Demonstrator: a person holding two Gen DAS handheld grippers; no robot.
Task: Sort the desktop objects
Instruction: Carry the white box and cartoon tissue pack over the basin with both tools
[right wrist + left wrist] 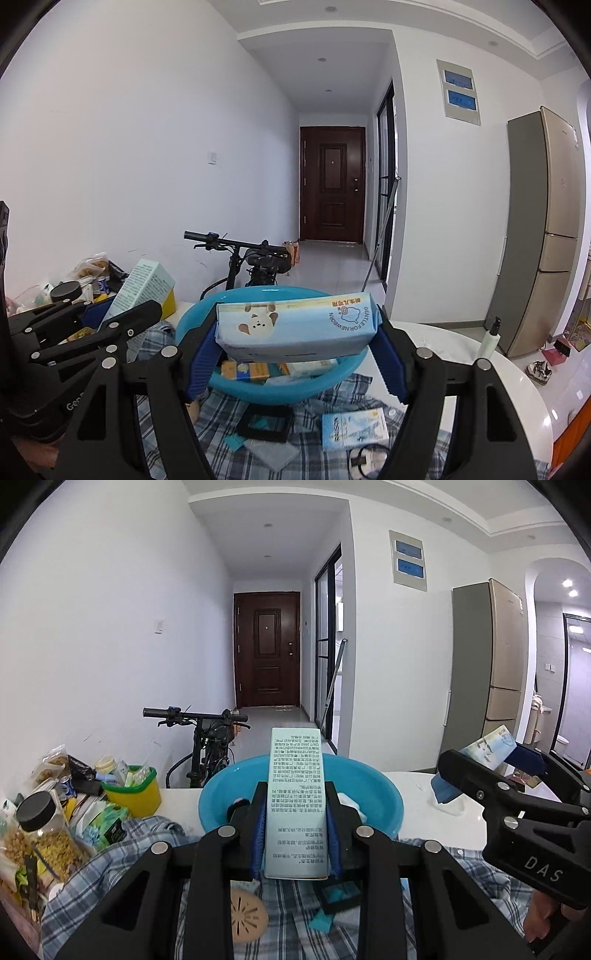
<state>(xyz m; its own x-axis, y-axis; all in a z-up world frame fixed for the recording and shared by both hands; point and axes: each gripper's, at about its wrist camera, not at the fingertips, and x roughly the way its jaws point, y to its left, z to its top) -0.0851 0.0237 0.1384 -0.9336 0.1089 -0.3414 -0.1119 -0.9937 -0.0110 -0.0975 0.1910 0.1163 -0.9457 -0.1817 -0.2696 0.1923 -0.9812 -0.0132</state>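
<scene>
My left gripper (295,812) is shut on a tall pale-green carton (296,797) printed with small text, held flat and pointing out over the blue basin (373,786). That carton (142,286) and the left gripper (122,314) also show at the left of the right wrist view. My right gripper (295,339) is shut on a light-blue tissue pack (295,325) with a bear picture, held crosswise just above the basin's near rim (192,325). The basin holds small boxes (251,369). The right gripper with its pack (491,749) sits at the right of the left wrist view.
A plaid cloth (332,398) covers the white table; on it lie a black frame (264,422), a blue tissue packet (352,428) and a tan perforated disc (247,915). A yellow-green bin (133,794), jars (48,834) and snack bags crowd the left. A pump bottle (491,338) stands right.
</scene>
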